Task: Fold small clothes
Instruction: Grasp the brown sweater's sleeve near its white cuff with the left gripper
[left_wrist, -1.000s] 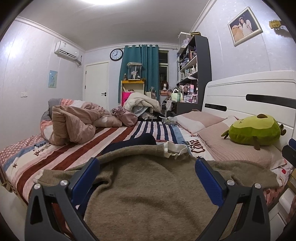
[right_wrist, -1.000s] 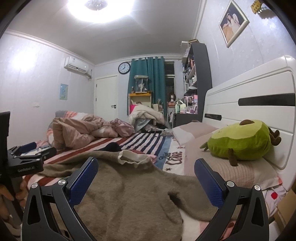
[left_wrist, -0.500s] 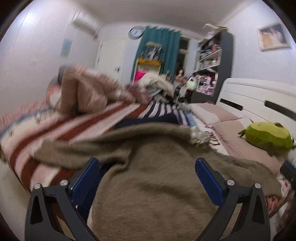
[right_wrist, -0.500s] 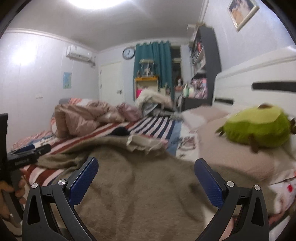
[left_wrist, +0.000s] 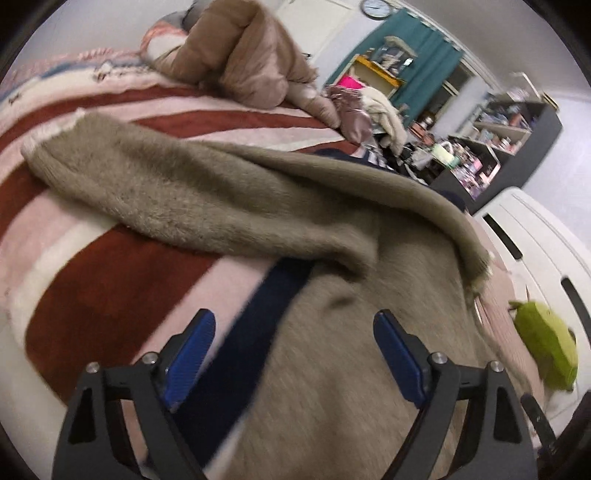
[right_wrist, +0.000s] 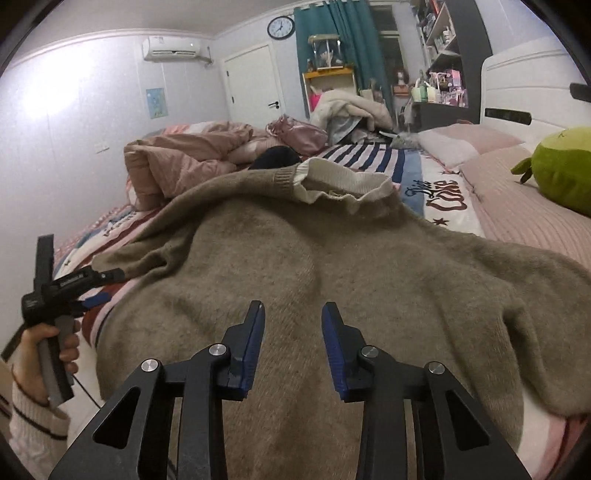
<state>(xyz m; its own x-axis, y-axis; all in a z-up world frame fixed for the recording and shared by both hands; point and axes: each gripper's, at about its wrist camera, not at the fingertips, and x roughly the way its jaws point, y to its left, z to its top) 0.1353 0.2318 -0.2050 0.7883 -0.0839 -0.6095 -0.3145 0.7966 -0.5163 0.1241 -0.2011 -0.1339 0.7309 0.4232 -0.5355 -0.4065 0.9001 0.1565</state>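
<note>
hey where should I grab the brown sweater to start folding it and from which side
Probably the sleeve of the sweater, which lies flat and outstretched across the striped bedspread, clear of the body. Take it near the cuff from above with the left gripper, whose jaws are closing with nothing held yet.

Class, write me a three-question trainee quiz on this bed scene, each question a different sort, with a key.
1. True or false: the sweater lies spread on the bed with its collar at the far end.
2. Which toy lies by the headboard? A) a green plush B) a red ball C) a white bear
3. Fill in: the left gripper is over the sweater's edge, with a ____ blue cloth beside it.

Key: 1 true; 2 A; 3 dark. Both grippers' jaws are closing; the right gripper does not yet pinch the sweater.
</note>
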